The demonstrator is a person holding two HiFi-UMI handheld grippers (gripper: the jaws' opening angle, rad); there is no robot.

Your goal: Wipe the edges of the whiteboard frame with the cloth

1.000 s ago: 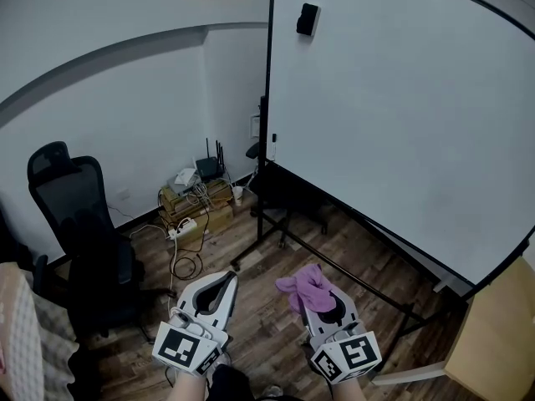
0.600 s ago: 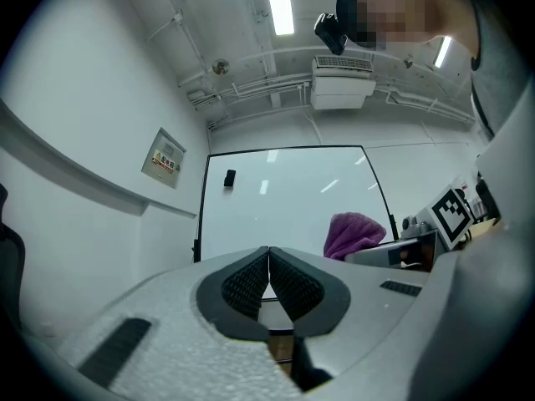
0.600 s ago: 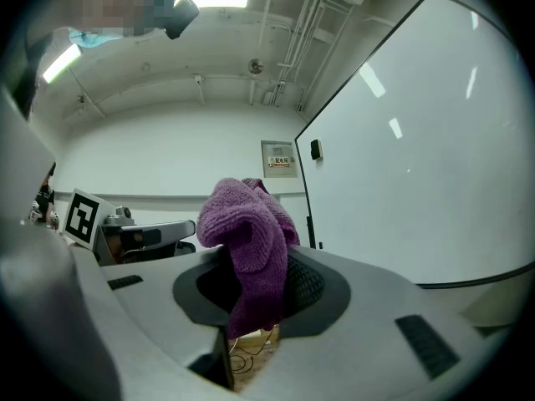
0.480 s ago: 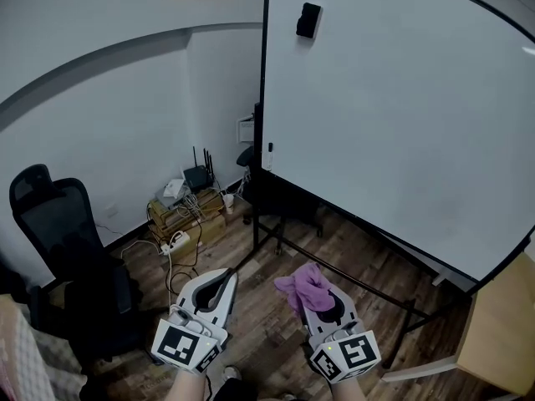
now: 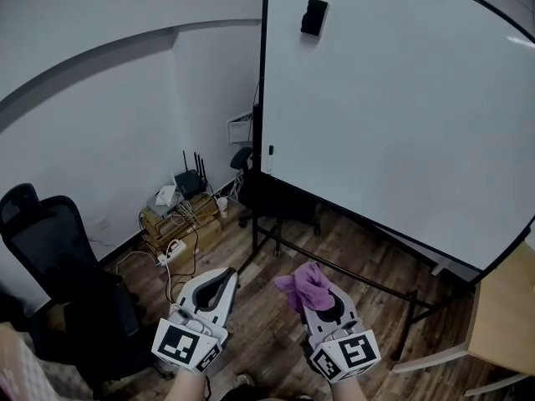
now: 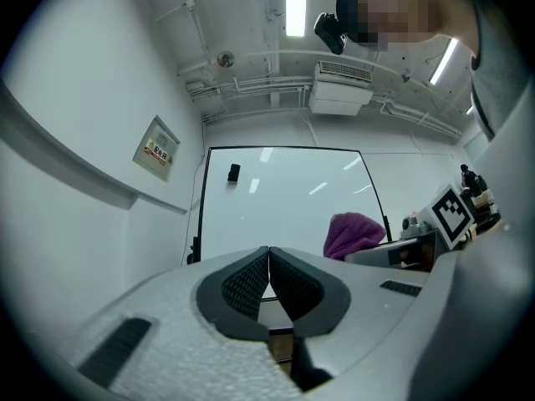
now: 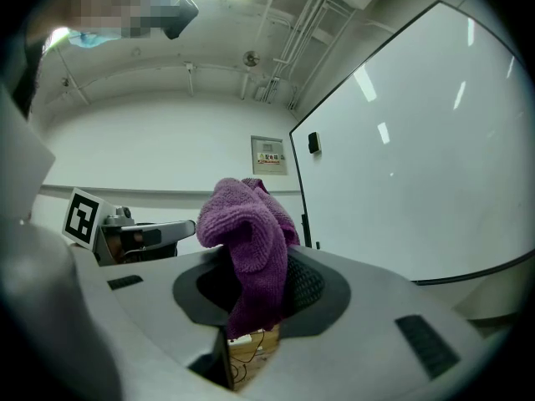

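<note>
A large whiteboard (image 5: 401, 115) on a black stand fills the right of the head view; its black frame (image 5: 264, 73) runs down the left edge and along the bottom. My right gripper (image 5: 311, 295) is shut on a purple cloth (image 5: 305, 286), which bunches above its jaws (image 7: 251, 224). My left gripper (image 5: 219, 284) is shut with nothing in it, its pads (image 6: 251, 284) pressed together. Both grippers sit low, short of the board. The cloth (image 6: 355, 232) also shows at the right of the left gripper view.
A black eraser (image 5: 314, 15) sticks to the board near its top left. A black office chair (image 5: 58, 266) stands at the left. Boxes, a router and cables (image 5: 180, 211) lie by the wall. A wooden table (image 5: 506, 316) is at the right.
The view has shifted closer to the whiteboard and rightward; the chair has slid toward the left edge. Both grippers hold the same pose, the cloth still clamped.
</note>
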